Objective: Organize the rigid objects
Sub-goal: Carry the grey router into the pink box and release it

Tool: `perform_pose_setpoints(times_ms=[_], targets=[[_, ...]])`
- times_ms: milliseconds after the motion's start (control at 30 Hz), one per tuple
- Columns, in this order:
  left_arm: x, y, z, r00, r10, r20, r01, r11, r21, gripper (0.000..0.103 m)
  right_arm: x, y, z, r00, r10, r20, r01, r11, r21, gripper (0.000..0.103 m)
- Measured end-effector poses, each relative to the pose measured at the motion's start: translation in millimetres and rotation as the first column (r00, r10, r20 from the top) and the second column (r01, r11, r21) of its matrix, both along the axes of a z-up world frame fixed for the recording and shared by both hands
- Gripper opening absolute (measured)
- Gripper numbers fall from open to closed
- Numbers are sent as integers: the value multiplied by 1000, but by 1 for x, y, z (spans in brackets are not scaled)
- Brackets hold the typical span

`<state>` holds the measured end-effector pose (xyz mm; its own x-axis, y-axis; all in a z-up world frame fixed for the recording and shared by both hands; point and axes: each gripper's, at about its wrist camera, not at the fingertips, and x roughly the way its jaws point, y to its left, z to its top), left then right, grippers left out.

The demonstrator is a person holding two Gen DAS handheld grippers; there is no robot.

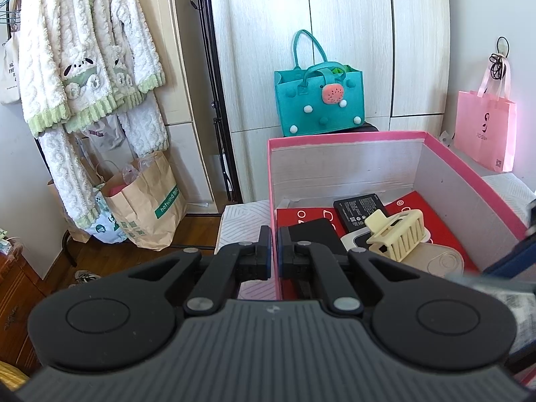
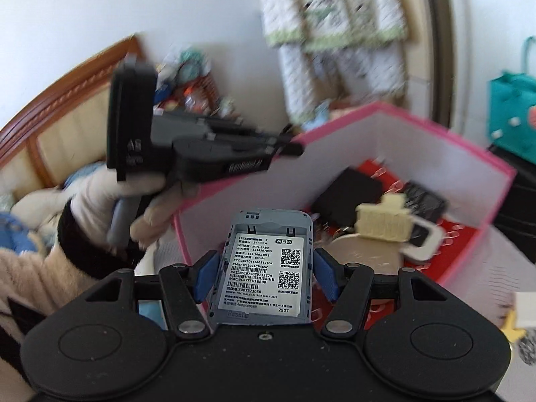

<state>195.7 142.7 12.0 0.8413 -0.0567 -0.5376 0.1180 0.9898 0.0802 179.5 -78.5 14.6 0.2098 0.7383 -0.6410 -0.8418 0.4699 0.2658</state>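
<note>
A pink box (image 1: 348, 137) with white inner walls holds a cream hair claw (image 1: 398, 236), a black battery (image 1: 360, 209), a black block (image 1: 308, 231) and a red card (image 1: 425, 207). My left gripper (image 1: 274, 251) is shut on the box's left wall, one finger outside and one inside. My right gripper (image 2: 266, 276) is shut on a grey WiFi router (image 2: 264, 264) with its label up, held over the box's near corner (image 2: 187, 234). The hair claw (image 2: 383, 219) lies in the box beyond it. The left gripper (image 2: 284, 145) shows at the box rim, held by a gloved hand.
A teal felt bag (image 1: 318, 100) stands behind the box by a wardrobe. A pink bag (image 1: 485, 127) hangs at right. A fluffy robe (image 1: 87, 67) and paper bags (image 1: 147, 201) are at left. A wooden headboard (image 2: 67, 100) is behind the gloved hand.
</note>
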Motion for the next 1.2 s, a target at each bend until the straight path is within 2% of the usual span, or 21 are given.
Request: perform_pose_setpoints(times_ms=[167,267,400,467,533,600,667,833,1000,1133,1200], targets=[[0,1,1,1000,0,8,0,1000,-7,3,18,16,-14,995,70,-69,-74,996,-51,62],[-2,2,1,1000,-1,7,1,1000,-9,3,20,9,-12,997,42,-59,-43,999,-19,62],[-2,2,1,1000,-1,8,1,1000,-10,3,13,-14,-3,999,-28,26,27,999,47,64],[-2,2,1,1000,-1,7,1,1000,-10,3,4,-33,1,992,-91,82,83,992,97,69],[-2,2,1,1000,0,8,0,1000,-7,3,-6,-54,3,970,-175,168,151,978,142,79],[-3,3,1,1000,0,9,0,1000,-7,3,-14,-74,3,934,-255,249,222,963,153,81],[-3,3,1,1000,1,8,-1,1000,-4,3,-15,-91,2,912,-316,262,290,948,135,81],[1,3,1,1000,-1,-20,1,1000,12,3,-13,-131,-12,874,-441,206,435,897,76,81],[2,-4,6,996,-29,-86,36,995,89,5,-13,-150,-30,857,-479,189,490,872,-12,80],[-5,2,21,982,-63,-180,73,996,49,8,-14,-155,-41,850,-486,203,507,859,-70,80],[-12,0,26,977,-85,-194,105,990,93,8,-11,-150,-48,848,-481,223,512,852,-108,81]])
